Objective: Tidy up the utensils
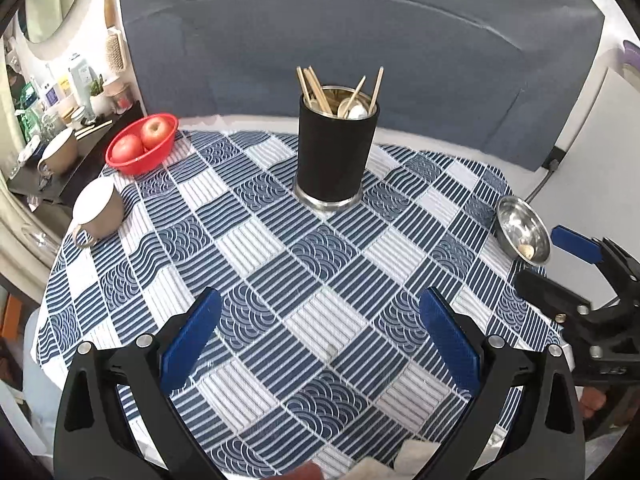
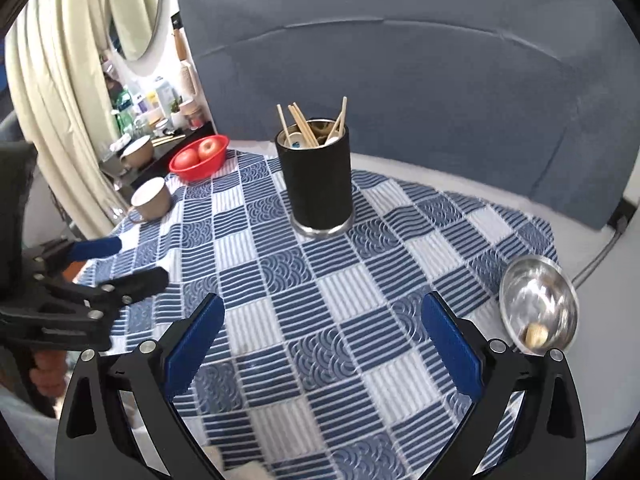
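Left wrist view, black utensil holder (image 1: 335, 152) upright well beyond left tool (image 1: 320, 336), both tools released, empty.

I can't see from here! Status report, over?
Left tool open, empty. Right tool open, empty. Wooden chopsticks upright in black cylindrical holder. Nothing in the way.

Ahead of my tongs I see a matt black holder (image 1: 335, 152) with a shiny metal base; wooden chopsticks (image 1: 314, 88) inside; woven cloth (image 1: 280, 264) beneath; glossy steel bowl (image 2: 538, 306) right.
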Tool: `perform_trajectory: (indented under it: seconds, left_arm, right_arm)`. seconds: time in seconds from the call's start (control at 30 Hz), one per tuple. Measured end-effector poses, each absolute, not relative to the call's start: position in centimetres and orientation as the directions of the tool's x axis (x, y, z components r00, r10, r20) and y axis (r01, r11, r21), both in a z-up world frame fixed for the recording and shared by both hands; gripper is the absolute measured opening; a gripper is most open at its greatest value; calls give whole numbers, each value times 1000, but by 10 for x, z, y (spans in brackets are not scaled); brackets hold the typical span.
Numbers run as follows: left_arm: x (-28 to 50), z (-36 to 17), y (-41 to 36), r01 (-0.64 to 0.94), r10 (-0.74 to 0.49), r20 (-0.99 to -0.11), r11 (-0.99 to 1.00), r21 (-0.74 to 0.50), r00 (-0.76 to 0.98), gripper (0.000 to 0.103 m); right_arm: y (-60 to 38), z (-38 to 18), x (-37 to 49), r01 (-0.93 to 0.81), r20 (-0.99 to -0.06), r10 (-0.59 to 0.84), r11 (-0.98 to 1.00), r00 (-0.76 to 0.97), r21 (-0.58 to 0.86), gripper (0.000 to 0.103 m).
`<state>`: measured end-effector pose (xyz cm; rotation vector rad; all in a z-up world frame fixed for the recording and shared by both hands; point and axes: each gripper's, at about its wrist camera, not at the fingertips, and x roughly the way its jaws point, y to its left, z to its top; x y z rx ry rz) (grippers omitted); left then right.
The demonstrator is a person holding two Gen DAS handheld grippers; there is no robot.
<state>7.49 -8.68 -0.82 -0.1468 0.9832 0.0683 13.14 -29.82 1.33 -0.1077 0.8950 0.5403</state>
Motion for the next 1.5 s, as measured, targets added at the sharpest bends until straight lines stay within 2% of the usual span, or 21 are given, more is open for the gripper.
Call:
perform_trajectory:
  seconds: [0.1, 0.2, 0.4, 1.5]
  left_arm:
    - [68, -9, -84, -149, -29, -839, 980, -130, 543, 97]
    - [63, -7, -84, -170, 6, -839, 980, -103, 544, 97]
    - [59, 1, -88, -179, 37, -830, 981, -77, 557, 97]
    - [47, 0, -96, -176, 39, -842, 982, -67, 538, 97]
  right_arm:
    - [-303, 16, 125, -465, -765, 416, 868, 492, 173, 95]
    - [-301, 17, 118, -463, -767, 390, 876, 510, 138, 95]
    - [-302, 11, 114, -447, -784, 389, 880, 484, 160, 95]
    - [-306, 14, 105, -436, -789, 368, 889, 492, 142, 95]
